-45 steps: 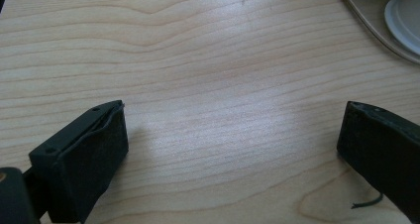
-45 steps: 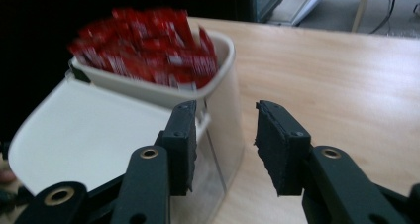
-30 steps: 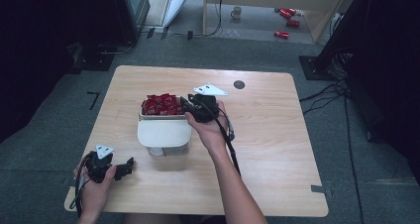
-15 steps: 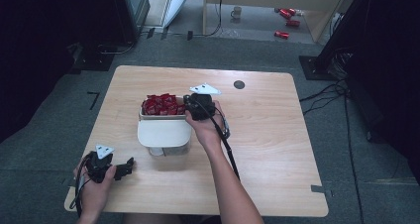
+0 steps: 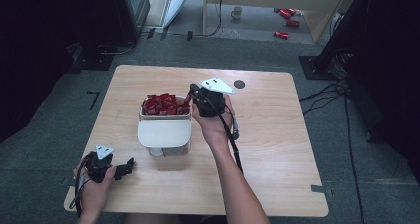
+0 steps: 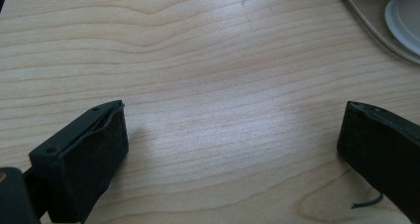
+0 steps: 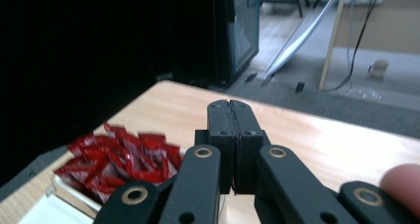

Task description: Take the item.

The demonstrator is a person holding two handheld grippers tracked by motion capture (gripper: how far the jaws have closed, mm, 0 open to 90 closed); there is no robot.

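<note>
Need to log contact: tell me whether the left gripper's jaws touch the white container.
Apart. In the high view, bare table separates the left gripper from the white container.

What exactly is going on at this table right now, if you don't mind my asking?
A person sits at a light wooden table with a black two-jaw gripper in each hand. The right gripper, jaws pressed together with nothing visible between them, is held by the far right corner of a white box whose open part is full of small red packets. The left gripper rests near the table's front left corner, jaws wide apart over bare wood.
</note>
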